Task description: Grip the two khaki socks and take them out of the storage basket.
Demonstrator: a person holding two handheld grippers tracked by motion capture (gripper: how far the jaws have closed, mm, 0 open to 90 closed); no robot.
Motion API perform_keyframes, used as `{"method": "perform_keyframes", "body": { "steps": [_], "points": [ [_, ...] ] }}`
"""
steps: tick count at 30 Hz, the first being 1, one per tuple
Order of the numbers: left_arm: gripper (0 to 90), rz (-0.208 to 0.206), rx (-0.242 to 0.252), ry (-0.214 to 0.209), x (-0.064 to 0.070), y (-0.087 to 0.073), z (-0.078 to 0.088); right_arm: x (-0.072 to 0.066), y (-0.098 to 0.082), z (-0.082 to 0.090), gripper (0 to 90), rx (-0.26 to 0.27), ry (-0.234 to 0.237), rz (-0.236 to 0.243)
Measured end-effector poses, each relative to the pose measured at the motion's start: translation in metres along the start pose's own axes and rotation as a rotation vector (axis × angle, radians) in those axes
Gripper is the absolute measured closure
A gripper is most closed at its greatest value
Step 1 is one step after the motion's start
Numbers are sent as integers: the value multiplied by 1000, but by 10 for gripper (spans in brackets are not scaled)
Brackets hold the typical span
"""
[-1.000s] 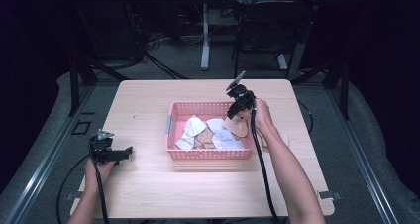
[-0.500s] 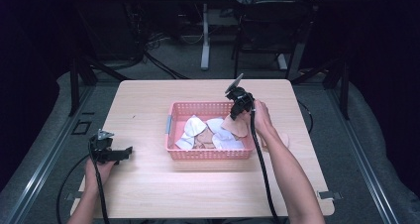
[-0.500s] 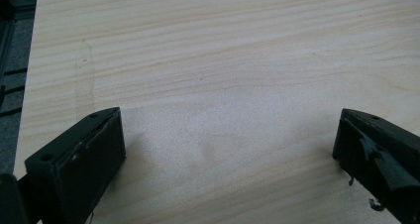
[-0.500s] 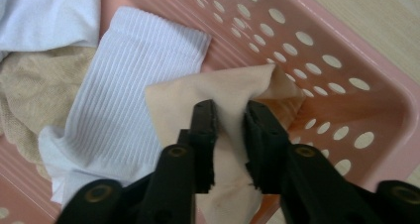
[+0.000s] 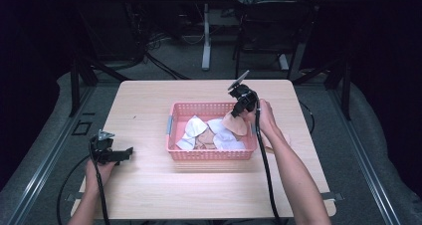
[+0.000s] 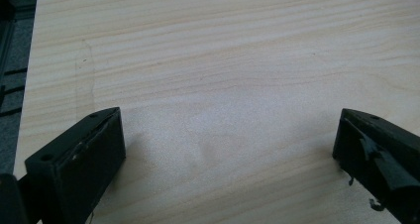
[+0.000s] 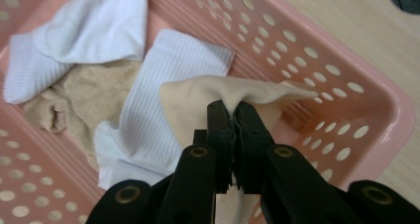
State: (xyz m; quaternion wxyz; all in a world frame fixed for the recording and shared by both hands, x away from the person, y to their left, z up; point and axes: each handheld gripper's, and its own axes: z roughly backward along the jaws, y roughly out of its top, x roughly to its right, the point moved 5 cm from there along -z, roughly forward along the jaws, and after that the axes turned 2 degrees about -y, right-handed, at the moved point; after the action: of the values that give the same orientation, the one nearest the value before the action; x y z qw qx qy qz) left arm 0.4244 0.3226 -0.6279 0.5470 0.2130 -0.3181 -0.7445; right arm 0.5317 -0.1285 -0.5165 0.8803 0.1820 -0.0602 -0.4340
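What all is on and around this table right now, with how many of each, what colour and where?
table: one, light wood, centre of the high view.
basket: one, pink, perforated, middle of the table.
beige sock: one, pinched in the right tongs over the basket's right end.
white socks: at least two, lying in the basket.
other beige socks: at least one, crumpled under the white ones; exact count unclear.
desk and chair legs: dark background beyond the table, number unclear.
left tongs: one, black, open, low over the bare table at its left.
right tongs: one, black, have just been closing, now shut on the beige sock.
forearms: two, entering from the bottom edge.
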Motion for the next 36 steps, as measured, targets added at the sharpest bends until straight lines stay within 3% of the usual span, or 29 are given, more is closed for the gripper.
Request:
{"method": "perform_keyframes", "body": {
  "steps": [5, 6, 15, 17, 29, 36],
  "points": [
    [0, 0, 5, 1, 0, 0, -1, -6, 1, 12, 866, 21, -4, 24],
    [0, 1, 5, 2, 0, 0, -1, -8, 3, 19, 866, 51, 21, 9],
    [0, 0, 0, 0, 0, 0, 0, -12, 1, 37, 866, 99, 46, 20],
    [0, 0, 0, 0, 0, 0, 0, -12, 1, 41, 866, 79, 42, 38],
    [0, 0, 0, 0, 0, 0, 0, -17, 3, 67, 866, 121, 61, 37],
    [0, 0, 0, 0, 0, 0, 0, -18, 1, 74, 866, 113, 51, 53]
  ]
}}
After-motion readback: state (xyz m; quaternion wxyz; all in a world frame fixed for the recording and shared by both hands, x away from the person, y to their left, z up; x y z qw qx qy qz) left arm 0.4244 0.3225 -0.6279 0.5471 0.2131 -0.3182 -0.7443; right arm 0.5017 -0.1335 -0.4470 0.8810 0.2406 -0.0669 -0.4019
